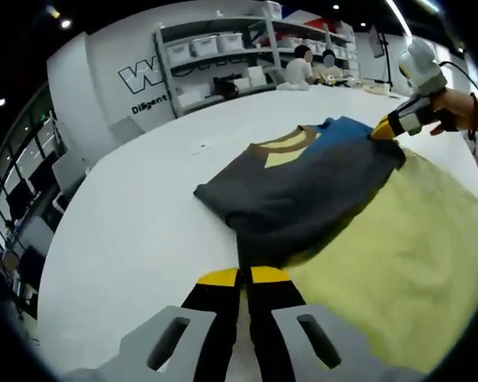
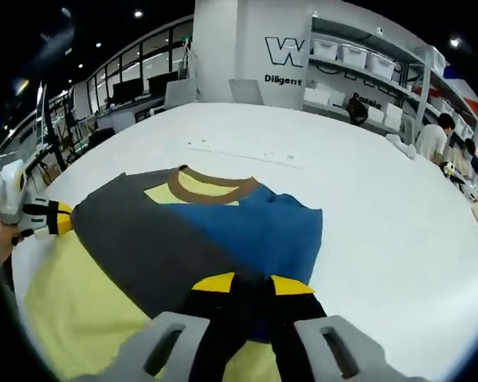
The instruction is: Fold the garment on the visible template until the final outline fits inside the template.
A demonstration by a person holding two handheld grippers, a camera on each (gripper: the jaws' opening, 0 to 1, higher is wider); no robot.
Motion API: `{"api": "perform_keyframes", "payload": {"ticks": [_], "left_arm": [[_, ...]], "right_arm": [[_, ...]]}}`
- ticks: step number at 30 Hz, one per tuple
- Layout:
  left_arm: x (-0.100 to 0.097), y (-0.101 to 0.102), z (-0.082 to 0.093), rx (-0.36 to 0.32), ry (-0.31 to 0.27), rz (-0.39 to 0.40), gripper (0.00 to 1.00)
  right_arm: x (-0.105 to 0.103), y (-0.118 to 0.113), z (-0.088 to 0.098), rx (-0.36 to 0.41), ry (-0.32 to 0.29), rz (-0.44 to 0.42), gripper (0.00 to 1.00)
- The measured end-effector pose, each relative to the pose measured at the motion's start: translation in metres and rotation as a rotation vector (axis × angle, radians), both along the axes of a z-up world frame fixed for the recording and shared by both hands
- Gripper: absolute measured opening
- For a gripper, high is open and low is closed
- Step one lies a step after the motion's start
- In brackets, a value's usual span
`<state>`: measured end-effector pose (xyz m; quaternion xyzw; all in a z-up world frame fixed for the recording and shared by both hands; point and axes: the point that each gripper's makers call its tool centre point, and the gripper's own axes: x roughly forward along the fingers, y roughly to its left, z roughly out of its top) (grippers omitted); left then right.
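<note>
A soft cloth garment (image 2: 223, 231) in colour blocks: dark grey, blue, pale yellow, with a brown ribbed collar (image 2: 211, 191); it lies on a plain white table (image 2: 366, 183); both black two-jaw grippers (image 1: 245, 278) (image 2: 252, 285) carry yellow tips

The garment (image 2: 183, 239) is a colour-block T-shirt, dark grey, blue and pale yellow, with a brown ribbed collar (image 2: 211, 189). It lies flat on the white surface (image 2: 366, 199), partly folded: a dark grey panel (image 1: 303, 199) is turned over across the pale yellow part (image 1: 390, 263), and a blue section (image 1: 346, 127) shows near the neck. No outline of the template can be made out in either view.
</note>
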<state>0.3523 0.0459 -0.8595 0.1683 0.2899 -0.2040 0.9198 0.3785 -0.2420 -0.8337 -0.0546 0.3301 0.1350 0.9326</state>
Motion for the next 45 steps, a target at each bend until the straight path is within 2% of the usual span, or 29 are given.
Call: {"api": "perform_keyframes", "payload": {"ticks": [4,10,14,16,23,32,34,36,45], "left_arm": [[0.0,0.0,-0.001,0.0,0.0,0.002,0.02],[0.0,0.0,-0.001,-0.005,0.002,0.003,0.02],[0.0,0.0,-0.001,-0.004,0.002,0.002,0.02],[0.0,0.0,0.0,-0.002,0.001,0.002,0.02],[0.001,0.0,-0.001,-0.007,0.002,0.002,0.03],[0.001,-0.001,-0.001,-0.007,0.001,0.001,0.02],[0.0,-0.001,-0.001,-0.006,0.001,-0.001,0.02],[0.0,-0.001,-0.001,-0.008,0.001,-0.001,0.02],[0.0,-0.001,-0.001,-0.011,-0.004,-0.004,0.02]], "right_arm": [[0.005,0.015,0.016,0.042,-0.042,0.04,0.28],[0.011,0.037,0.027,0.079,-0.066,0.084,0.47],[0.013,0.047,0.027,0.09,-0.066,0.097,0.7],[0.015,0.054,0.026,0.091,-0.059,0.098,0.76],[0.017,0.073,0.033,0.095,-0.055,0.148,0.82],[0.029,0.108,0.053,0.103,-0.067,0.229,0.82],[0.043,0.114,0.056,0.103,-0.067,0.255,0.82],[0.04,0.126,0.059,0.106,-0.062,0.279,0.81],[0.039,0.163,0.051,0.116,-0.021,0.369,0.8]]}}
